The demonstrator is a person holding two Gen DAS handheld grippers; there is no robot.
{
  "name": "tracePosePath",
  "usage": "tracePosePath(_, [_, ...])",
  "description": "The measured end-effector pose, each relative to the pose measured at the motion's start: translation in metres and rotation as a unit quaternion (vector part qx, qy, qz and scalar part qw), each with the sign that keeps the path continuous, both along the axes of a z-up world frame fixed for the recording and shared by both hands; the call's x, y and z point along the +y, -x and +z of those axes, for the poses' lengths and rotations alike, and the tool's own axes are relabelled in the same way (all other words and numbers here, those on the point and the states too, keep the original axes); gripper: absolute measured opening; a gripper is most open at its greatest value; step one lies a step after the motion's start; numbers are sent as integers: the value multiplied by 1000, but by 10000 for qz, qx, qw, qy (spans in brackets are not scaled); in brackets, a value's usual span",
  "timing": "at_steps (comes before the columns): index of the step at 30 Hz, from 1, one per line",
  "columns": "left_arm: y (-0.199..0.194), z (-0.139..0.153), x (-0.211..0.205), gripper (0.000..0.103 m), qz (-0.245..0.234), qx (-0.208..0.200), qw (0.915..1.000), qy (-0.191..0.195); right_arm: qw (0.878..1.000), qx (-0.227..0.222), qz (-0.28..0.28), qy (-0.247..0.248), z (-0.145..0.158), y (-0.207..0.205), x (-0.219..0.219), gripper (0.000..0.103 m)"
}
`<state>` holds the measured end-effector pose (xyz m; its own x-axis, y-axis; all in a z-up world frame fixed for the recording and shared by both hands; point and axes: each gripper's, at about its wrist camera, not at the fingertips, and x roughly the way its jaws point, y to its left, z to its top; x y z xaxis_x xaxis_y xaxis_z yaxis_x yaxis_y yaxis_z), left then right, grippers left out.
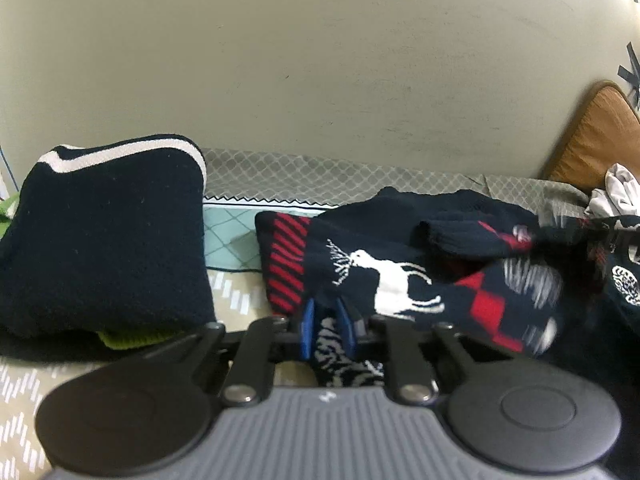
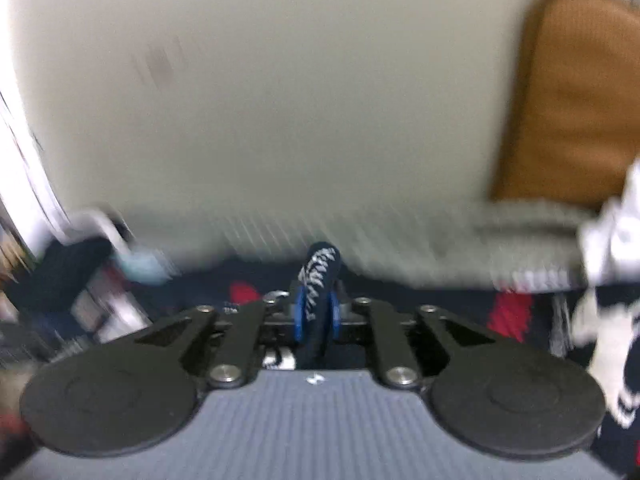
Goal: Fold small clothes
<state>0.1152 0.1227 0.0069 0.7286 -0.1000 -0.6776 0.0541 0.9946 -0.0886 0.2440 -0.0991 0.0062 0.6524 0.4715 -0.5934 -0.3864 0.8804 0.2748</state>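
Left gripper (image 1: pixel 328 330): clenched on the patterned hem of the reindeer sweater (image 1: pixel 400 276); I keep it pinched.
Right gripper (image 2: pixel 318 308): grasping a fold of the same knit.
Sweater: rumpled on the bedspread (image 1: pixel 236 300), at 3 o'clock from the folded navy sweater (image 1: pixel 104 236).
Technique: I draw both edges taut and level; slack would skew the fold.

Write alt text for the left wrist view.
The left gripper pinches an edge of a navy knitted sweater with a white deer and red diamonds, spread on a patterned bedsheet. A folded navy garment with a white stripe sits left.
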Motion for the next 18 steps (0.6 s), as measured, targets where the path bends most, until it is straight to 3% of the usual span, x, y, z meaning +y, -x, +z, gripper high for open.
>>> tracePosePath(1, [1, 3, 2, 19, -43, 23, 10000, 49, 9999, 101, -38, 50, -4, 2, -3, 27])
tracePosePath(3, [6, 12, 8, 46, -64, -21, 9998, 194, 9993, -87, -253, -258, 5, 18, -18, 32])
tracePosePath(5, [13, 22, 7, 67, -133, -137, 9996, 207, 9976, -163, -340, -578, 15, 34, -31, 38])
tracePosePath(7, [22, 29, 1, 73, -361, -187, 9992, 22, 9971, -164, -285, -681, 21, 48, -36, 39])
tracePosePath(10, [34, 27, -21, 77, -736, -149, 9953, -606, 9980, -172, -148, -593, 22, 74, -42, 39])
tracePosePath(12, [40, 17, -32, 70, -833, -11, 9923, -916, 9983, -102, -81, -575, 14, 85, -40, 39])
tracePosePath(13, [41, 10, -36, 52, -831, 75, 9914, -1012, 9985, -82, -70, -537, 11, 92, -41, 39])
tracePosePath(15, [42, 3, -35, 27, -767, 63, 9931, -884, 9990, -82, -64, -432, 6, 99, -40, 39])
tracePosePath(17, [45, 7, -28, 14, -461, -25, 9955, -829, 9990, -21, -112, -430, 1, 105, -40, 39])
tracePosePath(18, [48, 11, -21, 14, -308, -53, 9971, -698, 9989, 21, -139, -454, 1, 107, -40, 39])
